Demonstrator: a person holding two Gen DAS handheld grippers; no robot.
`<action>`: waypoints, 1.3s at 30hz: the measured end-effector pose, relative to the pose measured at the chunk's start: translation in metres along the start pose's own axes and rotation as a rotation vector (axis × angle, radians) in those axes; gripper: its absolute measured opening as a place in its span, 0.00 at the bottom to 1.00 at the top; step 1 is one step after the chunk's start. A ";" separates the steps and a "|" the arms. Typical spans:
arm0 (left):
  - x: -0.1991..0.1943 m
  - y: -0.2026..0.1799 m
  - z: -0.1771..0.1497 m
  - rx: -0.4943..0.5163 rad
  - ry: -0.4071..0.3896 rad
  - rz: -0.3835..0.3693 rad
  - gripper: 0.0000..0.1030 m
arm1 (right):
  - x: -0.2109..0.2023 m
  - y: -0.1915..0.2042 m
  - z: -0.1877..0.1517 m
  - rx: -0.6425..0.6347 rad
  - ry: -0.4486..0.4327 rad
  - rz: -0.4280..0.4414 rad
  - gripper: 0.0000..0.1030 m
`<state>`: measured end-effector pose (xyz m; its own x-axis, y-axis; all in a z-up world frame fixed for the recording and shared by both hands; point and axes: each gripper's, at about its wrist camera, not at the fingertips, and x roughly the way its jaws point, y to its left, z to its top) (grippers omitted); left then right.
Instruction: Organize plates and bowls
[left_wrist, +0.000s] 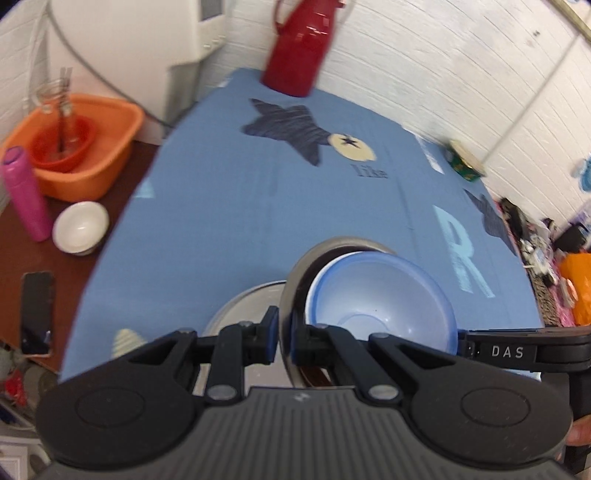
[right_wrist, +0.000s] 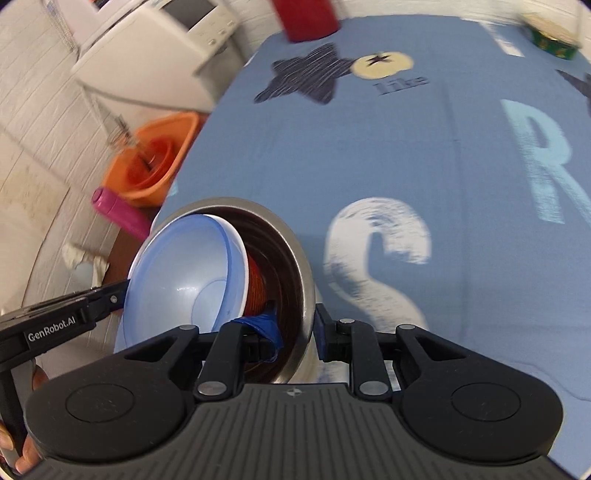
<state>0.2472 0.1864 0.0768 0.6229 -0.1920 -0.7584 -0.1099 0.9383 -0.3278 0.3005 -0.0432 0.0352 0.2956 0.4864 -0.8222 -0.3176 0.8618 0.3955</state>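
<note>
Two grippers, left (left_wrist: 281, 334) and right (right_wrist: 295, 332), each pinched the steel bowl (right_wrist: 299, 266) rim | blue bowl (right_wrist: 184, 273) inside, tilted | we judged: keep level, lower together.

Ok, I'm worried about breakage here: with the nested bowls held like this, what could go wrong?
1. The blue bowl sits tilted and loose inside the steel bowl; more tilt could let it slide out.
2. The left gripper and right gripper each pinch only the thin steel rim, so it may slip or twist free.
</note>
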 end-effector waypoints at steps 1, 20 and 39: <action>-0.001 0.008 -0.002 -0.010 0.001 0.010 0.00 | 0.007 0.005 0.000 -0.010 0.018 0.005 0.04; 0.024 0.032 -0.037 -0.004 0.000 0.055 0.00 | 0.024 0.023 -0.029 -0.120 0.020 -0.082 0.08; -0.051 -0.061 -0.056 0.122 -0.368 0.026 0.67 | -0.063 -0.004 -0.078 -0.063 -0.483 -0.148 0.18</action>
<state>0.1791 0.1223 0.1038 0.8599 -0.0727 -0.5052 -0.0498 0.9731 -0.2249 0.2131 -0.0882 0.0536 0.7198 0.3838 -0.5784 -0.2904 0.9233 0.2512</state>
